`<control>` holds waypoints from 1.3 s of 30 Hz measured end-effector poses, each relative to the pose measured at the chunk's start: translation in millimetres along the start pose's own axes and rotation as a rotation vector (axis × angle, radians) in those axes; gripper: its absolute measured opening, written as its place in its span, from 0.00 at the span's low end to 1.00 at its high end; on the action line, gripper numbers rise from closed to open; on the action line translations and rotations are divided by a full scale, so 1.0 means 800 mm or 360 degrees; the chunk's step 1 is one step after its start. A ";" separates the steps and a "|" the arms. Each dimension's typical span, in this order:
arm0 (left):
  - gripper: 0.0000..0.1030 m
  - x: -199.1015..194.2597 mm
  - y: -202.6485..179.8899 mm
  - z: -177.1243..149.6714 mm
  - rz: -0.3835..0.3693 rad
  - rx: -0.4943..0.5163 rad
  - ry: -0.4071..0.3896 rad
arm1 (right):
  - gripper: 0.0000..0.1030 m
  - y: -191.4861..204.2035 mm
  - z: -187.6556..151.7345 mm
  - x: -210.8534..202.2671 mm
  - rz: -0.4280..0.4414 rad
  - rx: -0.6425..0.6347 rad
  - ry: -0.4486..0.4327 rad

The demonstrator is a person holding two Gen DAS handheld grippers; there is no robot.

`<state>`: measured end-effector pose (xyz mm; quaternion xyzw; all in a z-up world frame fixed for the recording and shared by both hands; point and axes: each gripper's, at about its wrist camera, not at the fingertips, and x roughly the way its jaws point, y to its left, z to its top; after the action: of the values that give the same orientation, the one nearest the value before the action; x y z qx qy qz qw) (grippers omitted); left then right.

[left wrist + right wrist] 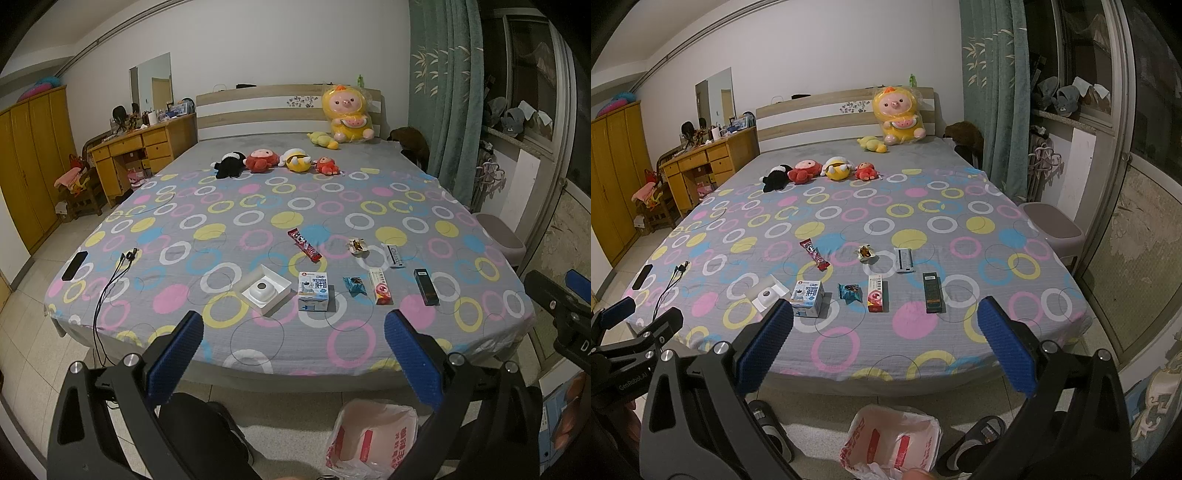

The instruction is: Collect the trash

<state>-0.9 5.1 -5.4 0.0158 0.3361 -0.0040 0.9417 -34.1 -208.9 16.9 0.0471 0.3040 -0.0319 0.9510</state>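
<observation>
My left claw [293,354] hangs over the foot of the bed [369,206], its blue pads [177,354] spread wide with nothing between them. My right claw [886,343] hovers just to the side in the same way, fingers far apart and empty.

The trash lies on the bedspread beyond both claws. Straight ahead of my left claw sits a small milk carton [313,291]. Just left of it is an open white box [266,288] with a round white thing inside. Right of the carton come a crumpled teal wrapper [354,285], then a red-and-white carton [380,291], then a dark slim box [426,286]. Farther out are a red snack wrapper [304,244], a crumpled scrap of paper [357,246] and a flat white pack [393,254].

Below my claws, on the floor close against the bed's foot, stands a white bag with red print [891,443], mouth open.

Far off to the left of my left claw, near the bed's edge, a black phone [75,265] and a dark cable [110,284] lie on the spread. Plush toys [275,161] sit in a row well beyond the trash, toward the headboard.
</observation>
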 end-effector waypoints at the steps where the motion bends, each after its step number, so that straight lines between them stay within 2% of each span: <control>1: 0.93 0.001 0.001 -0.001 0.0000 0.0001 0.0001 | 0.95 0.000 0.000 0.000 0.0001 0.0000 0.0001; 39: 0.93 0.000 -0.003 0.002 0.0003 -0.0002 0.0012 | 0.95 -0.001 0.001 -0.001 0.0004 0.0002 0.0000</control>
<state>0.3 2.6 -4.2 0.0155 0.3397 -0.0028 0.9404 -34.3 -210.1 18.2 0.0479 0.3041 -0.0309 0.9509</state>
